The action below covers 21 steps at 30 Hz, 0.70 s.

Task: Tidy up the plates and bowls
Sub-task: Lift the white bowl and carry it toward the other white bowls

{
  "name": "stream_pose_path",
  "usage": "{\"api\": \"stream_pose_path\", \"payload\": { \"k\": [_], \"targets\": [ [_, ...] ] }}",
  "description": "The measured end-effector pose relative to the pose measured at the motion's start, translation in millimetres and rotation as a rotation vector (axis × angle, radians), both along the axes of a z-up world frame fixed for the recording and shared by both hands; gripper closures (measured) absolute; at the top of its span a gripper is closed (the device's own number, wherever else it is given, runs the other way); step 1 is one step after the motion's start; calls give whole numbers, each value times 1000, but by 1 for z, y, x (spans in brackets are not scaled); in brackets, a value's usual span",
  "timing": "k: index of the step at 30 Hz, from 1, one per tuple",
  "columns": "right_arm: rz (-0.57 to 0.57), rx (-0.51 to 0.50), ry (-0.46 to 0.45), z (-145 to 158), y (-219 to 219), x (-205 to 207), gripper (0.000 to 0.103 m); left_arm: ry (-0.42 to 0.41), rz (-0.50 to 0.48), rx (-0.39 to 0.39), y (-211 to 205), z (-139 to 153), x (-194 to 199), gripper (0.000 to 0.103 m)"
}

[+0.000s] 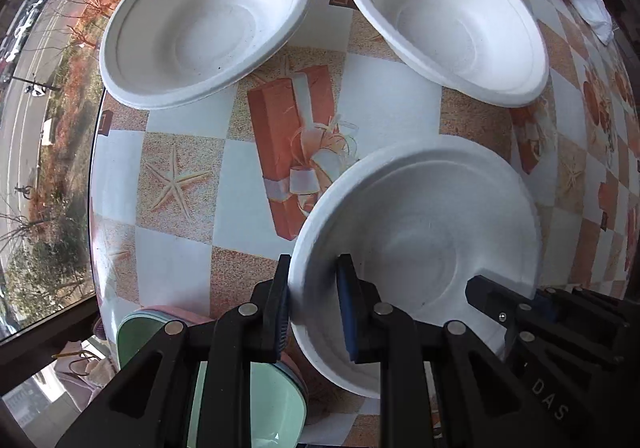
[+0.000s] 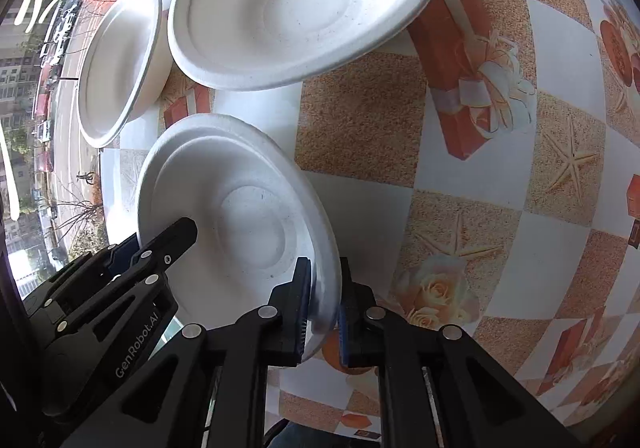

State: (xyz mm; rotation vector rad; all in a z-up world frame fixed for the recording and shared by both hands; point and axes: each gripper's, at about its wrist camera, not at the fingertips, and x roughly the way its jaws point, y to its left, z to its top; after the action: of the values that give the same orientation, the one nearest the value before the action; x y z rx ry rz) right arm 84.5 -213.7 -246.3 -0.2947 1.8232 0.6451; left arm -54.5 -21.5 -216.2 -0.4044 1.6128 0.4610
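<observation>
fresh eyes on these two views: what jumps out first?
Both tongs, left and right, pinch opposite rims of one white bowl nearest the cameras. Two more white bowls sit apart beyond it on the loud checkered tablecloth. Pastel plates are stacked at the table's edge.

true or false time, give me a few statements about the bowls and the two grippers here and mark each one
1. Three white bowls sit on the patterned tablecloth. True.
2. The left gripper and right gripper clamp opposite rims of the same nearest white bowl. True.
3. The two far bowls are stacked inside each other. False: the far left bowl and far right bowl sit apart, side by side.
4. The right gripper's fingers hang open above the table. False: they are shut on the bowl rim.
5. A green dish lies near the left gripper. True.
</observation>
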Motion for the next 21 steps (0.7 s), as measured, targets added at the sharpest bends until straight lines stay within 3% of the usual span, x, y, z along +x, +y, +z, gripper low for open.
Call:
{"api": "stream_pose_path", "payload": {
  "k": [6,14,21],
  "targets": [
    [-71,-41,5,-2,-43,-6,89,12,-136,8,-67,-2,4,79],
    [-164,-113,-22,5,-104,-15,88,13,-275,-53,-143,-6,19,79],
    [-261,-143,-44,19,-150,-18,88,-6,-375,-60,-202,-4,59,79]
  ]
}}
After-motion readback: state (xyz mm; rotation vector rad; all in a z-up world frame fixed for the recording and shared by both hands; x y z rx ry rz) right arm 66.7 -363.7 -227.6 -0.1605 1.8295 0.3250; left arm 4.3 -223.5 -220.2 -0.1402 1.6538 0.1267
